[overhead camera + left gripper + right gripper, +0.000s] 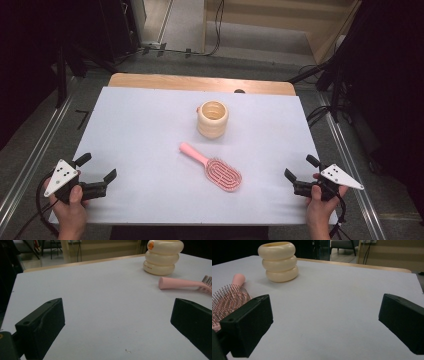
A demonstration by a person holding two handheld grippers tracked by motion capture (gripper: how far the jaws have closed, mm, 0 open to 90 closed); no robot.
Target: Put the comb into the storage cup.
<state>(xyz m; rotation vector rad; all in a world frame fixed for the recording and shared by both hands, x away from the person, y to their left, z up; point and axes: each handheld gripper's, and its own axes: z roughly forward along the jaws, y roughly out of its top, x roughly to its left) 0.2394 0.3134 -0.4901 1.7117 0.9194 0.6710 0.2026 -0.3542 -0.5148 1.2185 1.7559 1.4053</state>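
Note:
A cream ribbed cup (212,119) made of stacked rings stands upright on the white table top (140,130), behind the centre. A pink hairbrush (215,167) lies bristles up just in front of it, handle pointing back left. My left gripper (98,167) rests at the front left corner, open and empty, well left of the brush. My right gripper (300,167) sits at the front right corner, also open and empty. In the left gripper view the cup (162,257) and brush handle (180,283) lie far right. In the right gripper view the cup (279,261) and the brush's bristles (227,300) lie left.
A wooden strip (200,82) shows along the table's far edge. Metal rails (30,165) run along the floor on both sides. Cables (320,115) and dark stand legs (62,75) sit beyond the back corners.

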